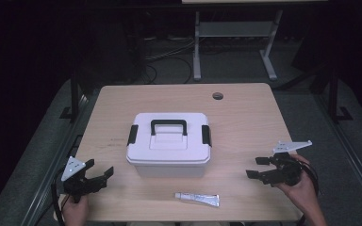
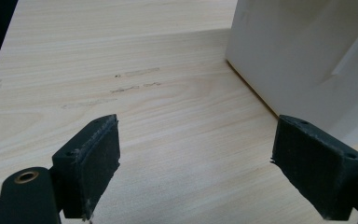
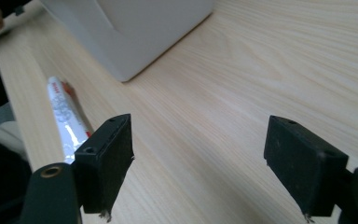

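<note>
A white lidded storage box (image 1: pixel 169 141) with a black handle (image 1: pixel 168 125) and black side latches stands in the middle of the wooden table (image 1: pixel 250 122). A white tube (image 1: pixel 197 199) lies in front of it near the table's front edge. My left gripper (image 1: pixel 101 167) rests at the front left, open and empty, its jaws pointing toward the box's left side. In the left gripper view the gripper (image 2: pixel 196 158) faces the box wall (image 2: pixel 303 60). My right gripper (image 1: pixel 253 167) is held to the right of the box, open and empty. The right gripper view has the gripper (image 3: pixel 198 163) aimed past the tube (image 3: pixel 67 121) and the box corner (image 3: pixel 135 28).
A round cable hole (image 1: pixel 218 96) sits at the table's back right. Behind the table stands a grey desk frame (image 1: pixel 235 33) with cables on the dark floor. Bare wood lies on both sides of the box.
</note>
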